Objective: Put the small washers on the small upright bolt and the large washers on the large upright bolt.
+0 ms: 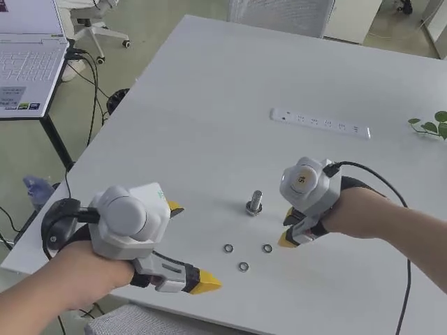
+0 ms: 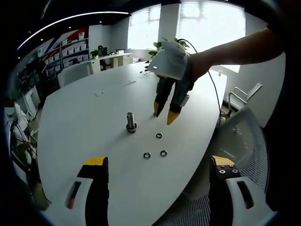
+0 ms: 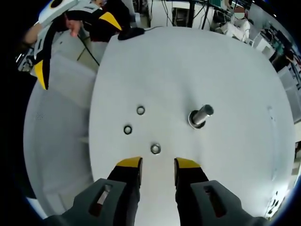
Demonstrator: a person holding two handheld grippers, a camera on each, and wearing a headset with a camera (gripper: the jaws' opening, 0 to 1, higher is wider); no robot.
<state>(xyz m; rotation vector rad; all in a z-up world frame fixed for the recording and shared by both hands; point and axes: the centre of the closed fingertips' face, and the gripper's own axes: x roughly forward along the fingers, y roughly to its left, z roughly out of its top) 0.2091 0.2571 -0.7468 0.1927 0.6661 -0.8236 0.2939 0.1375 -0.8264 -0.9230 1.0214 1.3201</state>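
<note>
One steel bolt (image 1: 255, 202) (image 2: 130, 121) (image 3: 201, 115) stands upright on the white table (image 1: 209, 105). Three small washers lie flat in front of it (image 1: 228, 248) (image 1: 244, 266) (image 1: 267, 248). My right gripper (image 1: 288, 229) (image 3: 158, 163) is open with a narrow gap, its yellow tips just short of the nearest washer (image 3: 155, 149), nothing between them. My left gripper (image 1: 190, 244) (image 2: 159, 162) is wide open near the table's front edge, holding nothing, with two washers (image 2: 146, 155) (image 2: 163, 153) just beyond it. The right gripper (image 2: 164, 113) points down at the table in the left gripper view.
A white power strip (image 1: 320, 123) lies further back on the table. A laptop (image 1: 28, 56) sits on a side desk at left, with cables below. A plant (image 1: 433, 125) pokes in at the right edge. An office chair (image 1: 105, 21) stands beyond.
</note>
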